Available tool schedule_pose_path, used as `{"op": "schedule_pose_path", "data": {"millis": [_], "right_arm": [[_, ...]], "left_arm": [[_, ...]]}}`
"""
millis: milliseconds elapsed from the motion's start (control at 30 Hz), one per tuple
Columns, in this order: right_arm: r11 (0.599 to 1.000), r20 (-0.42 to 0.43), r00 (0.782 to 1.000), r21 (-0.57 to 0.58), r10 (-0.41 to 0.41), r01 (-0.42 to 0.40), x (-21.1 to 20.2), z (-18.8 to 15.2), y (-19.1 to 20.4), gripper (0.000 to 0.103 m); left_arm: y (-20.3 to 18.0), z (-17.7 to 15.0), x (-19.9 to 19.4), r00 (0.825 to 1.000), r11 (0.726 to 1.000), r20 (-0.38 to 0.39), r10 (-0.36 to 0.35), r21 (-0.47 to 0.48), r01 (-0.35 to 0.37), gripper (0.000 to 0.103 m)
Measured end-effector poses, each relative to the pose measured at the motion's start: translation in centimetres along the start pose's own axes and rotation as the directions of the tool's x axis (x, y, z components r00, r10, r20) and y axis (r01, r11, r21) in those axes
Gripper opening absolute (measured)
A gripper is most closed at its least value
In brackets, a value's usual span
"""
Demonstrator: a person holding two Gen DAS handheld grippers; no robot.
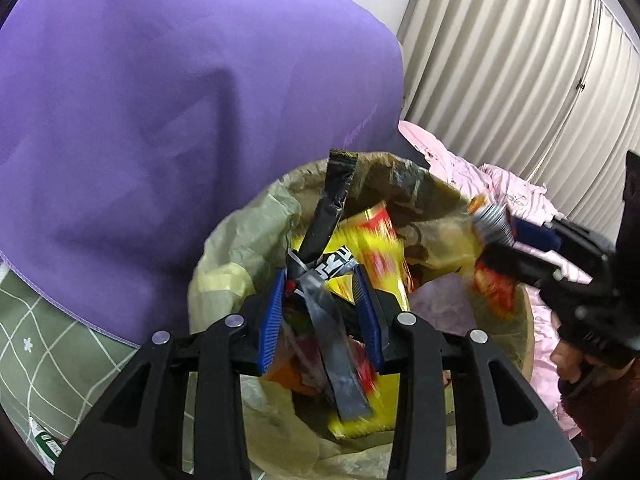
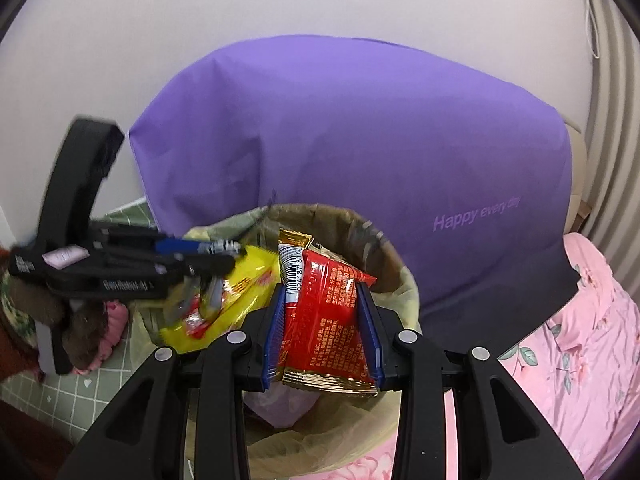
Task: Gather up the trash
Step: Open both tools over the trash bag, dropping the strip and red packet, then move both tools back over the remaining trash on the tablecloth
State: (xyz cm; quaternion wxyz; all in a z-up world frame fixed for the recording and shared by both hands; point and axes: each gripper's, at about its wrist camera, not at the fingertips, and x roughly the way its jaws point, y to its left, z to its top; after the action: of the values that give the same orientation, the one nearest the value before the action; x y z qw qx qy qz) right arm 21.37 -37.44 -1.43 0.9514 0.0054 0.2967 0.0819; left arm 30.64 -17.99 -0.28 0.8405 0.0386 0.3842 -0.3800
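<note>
In the left wrist view the yellow wrapper (image 1: 372,256) in the bin is smeared by motion, its print unreadable, and the right gripper (image 1: 496,228) is blurred, its body cut by the right edge. The lined trash bin's (image 2: 400,276) bottom lies hidden under wrappers. The red snack packet's (image 2: 320,320) small print cannot be read.

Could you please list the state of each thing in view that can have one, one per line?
Left tongs: shut on a bunch of wrappers, over the bin.
Right tongs: shut on the red packet.
Red packet: gripped, upright, above the bin.
Wrappers: gripped, black strip sticking up, yellow one hanging into the bin.
Bin: open, lined with a bag.
</note>
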Motion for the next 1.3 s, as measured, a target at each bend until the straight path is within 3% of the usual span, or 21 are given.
{"op": "schedule_pose_path", "data": {"millis": [300, 433, 600, 733, 900, 1067, 1200, 1300], "right_arm": [[1.000, -0.023, 1.000, -0.002, 0.016, -0.016, 0.4, -0.7, 0.8, 0.034], [1.000, -0.032, 0.999, -0.009, 0.005, -0.005, 0.4, -0.9, 1.3, 0.035], [1.000, -0.053, 0.998, -0.011, -0.016, 0.015, 0.6, -1.3, 1.5, 0.054], [0.999, -0.052, 0.998, -0.020, -0.040, 0.039, 0.4, -1.4, 1.9, 0.059], [0.999, -0.011, 0.999, -0.024, -0.034, 0.034, -0.6, -0.7, 2.6, 0.063], [1.000, 0.036, 0.999, -0.029, -0.005, 0.006, -1.1, 0.6, 4.4, 0.067], [0.997, 0.072, 0.995, -0.037, 0.066, -0.063, -1.0, 1.4, 6.6, 0.070], [0.988, 0.074, 0.987, -0.074, 0.143, -0.137, -0.6, 1.8, 8.9, 0.070]], "left_arm": [[0.4, 0.1, -0.8, 0.999, 0.999, 0.007, -0.039, -0.024, 0.040, 0.034], [0.9, -0.2, -2.0, 0.997, 0.996, 0.017, -0.070, -0.045, 0.071, 0.041], [0.9, -0.2, -3.7, 0.997, 0.997, 0.049, -0.063, -0.036, 0.064, 0.052], [1.8, -0.6, -5.7, 0.996, 0.997, 0.081, -0.032, -0.067, 0.038, 0.053], [3.7, -1.8, -9.3, 0.989, 0.993, 0.143, 0.031, -0.117, -0.014, 0.054], [7.1, -4.9, -13.7, 0.971, 0.976, 0.180, 0.157, -0.180, -0.124, 0.055], [10.6, -8.2, -17.3, 0.951, 0.939, 0.172, 0.256, -0.280, -0.202, 0.055], [13.3, -11.5, -19.8, 0.922, 0.892, 0.143, 0.359, -0.345, -0.294, 0.055]]}}
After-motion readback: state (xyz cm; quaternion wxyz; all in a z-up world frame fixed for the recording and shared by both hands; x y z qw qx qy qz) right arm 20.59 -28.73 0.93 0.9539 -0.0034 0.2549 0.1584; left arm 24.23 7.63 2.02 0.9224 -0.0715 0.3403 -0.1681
